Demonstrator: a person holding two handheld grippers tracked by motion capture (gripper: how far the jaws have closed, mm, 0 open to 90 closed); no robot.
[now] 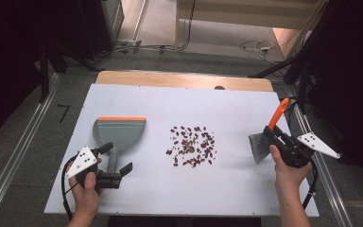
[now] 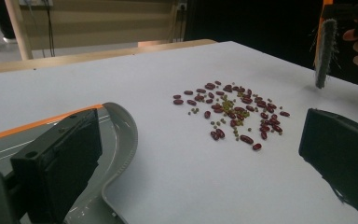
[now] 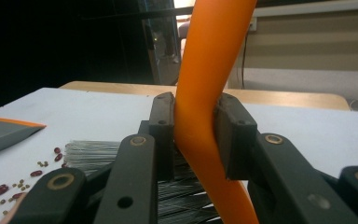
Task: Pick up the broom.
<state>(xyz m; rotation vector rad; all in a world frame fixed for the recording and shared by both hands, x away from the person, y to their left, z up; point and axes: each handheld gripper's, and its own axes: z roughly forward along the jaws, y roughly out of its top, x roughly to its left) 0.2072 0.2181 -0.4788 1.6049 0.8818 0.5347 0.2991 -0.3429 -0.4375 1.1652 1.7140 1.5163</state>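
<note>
A grey dustpan (image 1: 119, 132) with an orange front edge lies at the table's left, and its handle (image 1: 114, 160) points toward the person. My left gripper (image 1: 116, 159) is open, with its jaws standing wide on either side of that handle. In the left gripper view (image 2: 203, 133) the dustpan's rim (image 2: 126, 135) curves beside the left jaw. A scatter of red beans and small green ones (image 1: 191, 145) (image 2: 233, 112) lies mid-table. My right gripper (image 1: 270, 133) (image 3: 198, 116) is shut on the orange handle (image 3: 209, 60) of a hand brush, whose grey bristles (image 1: 259, 146) (image 3: 91, 154) point toward the beans.
The white board (image 1: 170, 189) lies on a wooden table (image 1: 184, 79) with bare room all around the beans. Metal rails (image 1: 14, 161) run along both sides, and cables (image 1: 257, 46) lie on the floor beyond. The brush (image 2: 325, 51) hangs to the right of the beans.
</note>
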